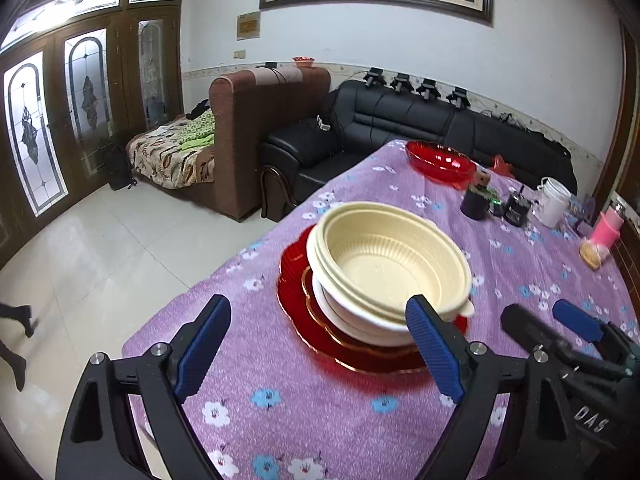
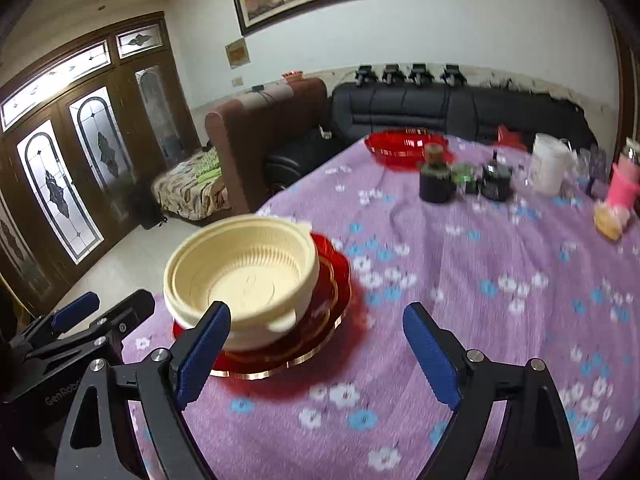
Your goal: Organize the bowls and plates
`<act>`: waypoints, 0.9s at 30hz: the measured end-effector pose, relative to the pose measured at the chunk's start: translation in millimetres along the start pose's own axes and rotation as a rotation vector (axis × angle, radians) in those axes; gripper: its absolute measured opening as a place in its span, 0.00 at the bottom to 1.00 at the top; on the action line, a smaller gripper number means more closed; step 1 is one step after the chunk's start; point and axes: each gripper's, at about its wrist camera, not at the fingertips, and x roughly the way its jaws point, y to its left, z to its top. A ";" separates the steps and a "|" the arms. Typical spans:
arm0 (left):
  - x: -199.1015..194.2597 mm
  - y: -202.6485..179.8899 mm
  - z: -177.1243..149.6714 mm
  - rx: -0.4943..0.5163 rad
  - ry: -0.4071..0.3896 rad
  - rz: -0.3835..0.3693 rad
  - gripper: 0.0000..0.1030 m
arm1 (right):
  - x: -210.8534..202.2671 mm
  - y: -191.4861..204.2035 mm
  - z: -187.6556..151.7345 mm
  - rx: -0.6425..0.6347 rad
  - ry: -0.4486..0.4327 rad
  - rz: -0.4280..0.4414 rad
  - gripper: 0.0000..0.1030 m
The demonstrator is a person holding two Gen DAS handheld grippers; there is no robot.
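Note:
A stack of cream bowls (image 1: 392,264) (image 2: 244,276) sits nested on red plates with gold rims (image 1: 296,280) (image 2: 332,280), near the table's left edge. My left gripper (image 1: 318,302) is open just short of the stack; its right finger overlaps the bowls' near rim in the picture, and its pads press on nothing. My right gripper (image 2: 316,308) is open too, to the right of the stack, with only cloth between its fingers. Each gripper shows in the other's view: the right gripper (image 1: 576,320), the left gripper (image 2: 104,308). A red glass bowl (image 1: 440,160) (image 2: 404,146) stands at the table's far end.
The table wears a purple flowered cloth (image 1: 320,420) (image 2: 460,280). At the far right stand a dark jar (image 1: 476,200), a white container (image 1: 554,200) and a pink cup (image 1: 606,232). Beyond the left edge lie a tiled floor, a brown sofa and a black sofa (image 1: 400,120).

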 end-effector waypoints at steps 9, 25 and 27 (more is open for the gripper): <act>-10.7 -9.0 -15.8 0.033 0.025 0.004 0.86 | -7.0 -7.9 -26.1 0.039 0.032 0.003 0.89; -5.9 -25.4 -25.5 0.082 0.064 0.010 0.86 | -16.5 -22.4 -41.2 0.082 0.038 0.000 0.89; -4.6 -24.6 -24.9 0.083 0.062 -0.002 0.86 | -15.8 -23.4 -42.7 0.085 0.040 0.002 0.89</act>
